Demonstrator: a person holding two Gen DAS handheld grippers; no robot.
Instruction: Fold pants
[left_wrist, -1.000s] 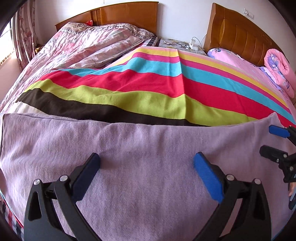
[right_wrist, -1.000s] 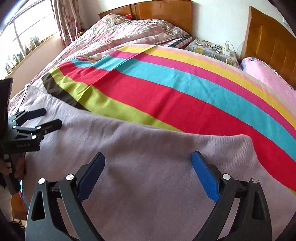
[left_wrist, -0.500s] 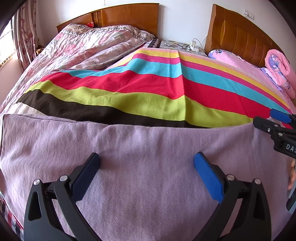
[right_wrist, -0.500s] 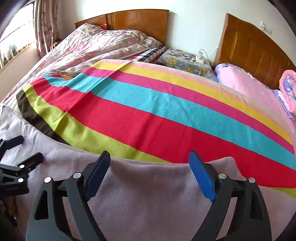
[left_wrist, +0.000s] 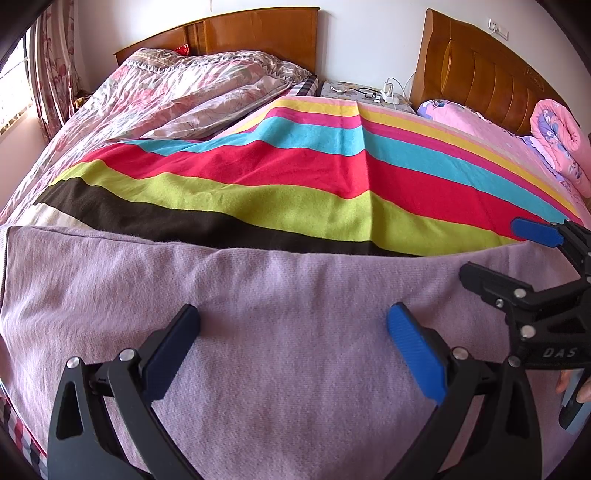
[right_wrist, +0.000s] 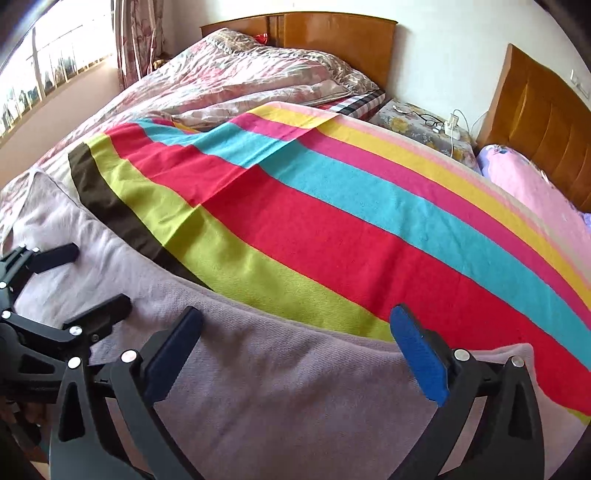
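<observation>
Striped blanket (left_wrist: 295, 192) covers the bed; your lilac pants (left_wrist: 277, 314) lie against its near edge. Your left gripper (left_wrist: 291, 332) gapes empty over them; your right gripper (right_wrist: 295, 332) is opening, empty.

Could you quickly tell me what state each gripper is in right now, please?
Left gripper: open, holding nothing, over the lilac pants.
Right gripper: jaws opening wide, nothing between them, above the pants' edge by the striped blanket.
</observation>
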